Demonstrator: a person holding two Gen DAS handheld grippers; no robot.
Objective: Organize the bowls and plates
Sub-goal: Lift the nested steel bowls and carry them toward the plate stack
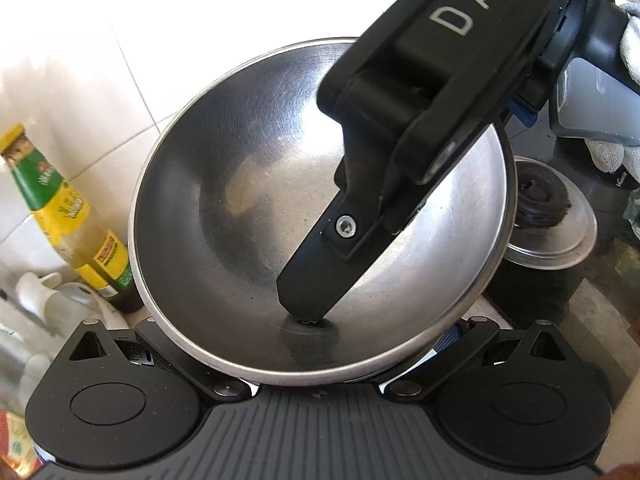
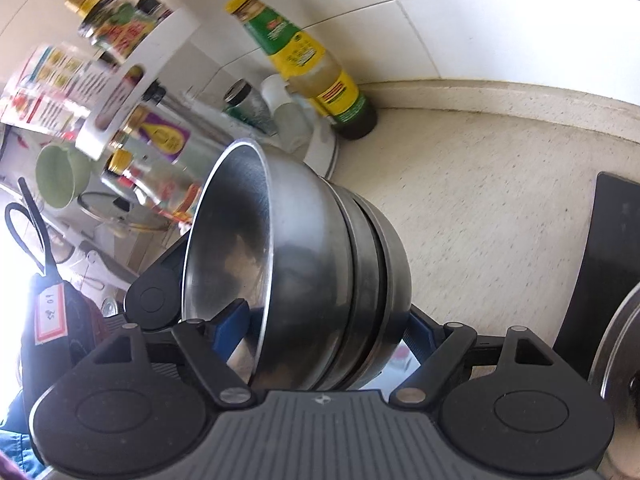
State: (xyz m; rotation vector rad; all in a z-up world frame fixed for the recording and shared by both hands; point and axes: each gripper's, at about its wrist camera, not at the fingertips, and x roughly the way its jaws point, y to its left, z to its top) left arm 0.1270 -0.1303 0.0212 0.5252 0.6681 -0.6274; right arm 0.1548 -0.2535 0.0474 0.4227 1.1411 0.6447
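Observation:
A stack of nested stainless steel bowls point(image 1: 248, 208) is held tilted between both grippers. In the left wrist view the inside of the top bowl faces me, and its lower rim sits between my left gripper's fingers, which are mostly hidden behind the bowl. My right gripper's finger point(image 1: 320, 272) reaches into the bowl and presses on its inner wall. In the right wrist view the bowl stack point(image 2: 312, 272) lies on its side, and my right gripper point(image 2: 316, 344) is shut across it, one blue pad point(image 2: 230, 328) inside the top bowl and the other against the outside.
A green and yellow sauce bottle point(image 1: 68, 216) stands by the tiled wall, also seen in the right wrist view point(image 2: 308, 64). Several bottles and jars point(image 2: 132, 92) crowd the left of the beige countertop point(image 2: 480, 208). A stove burner point(image 1: 544, 204) lies to the right.

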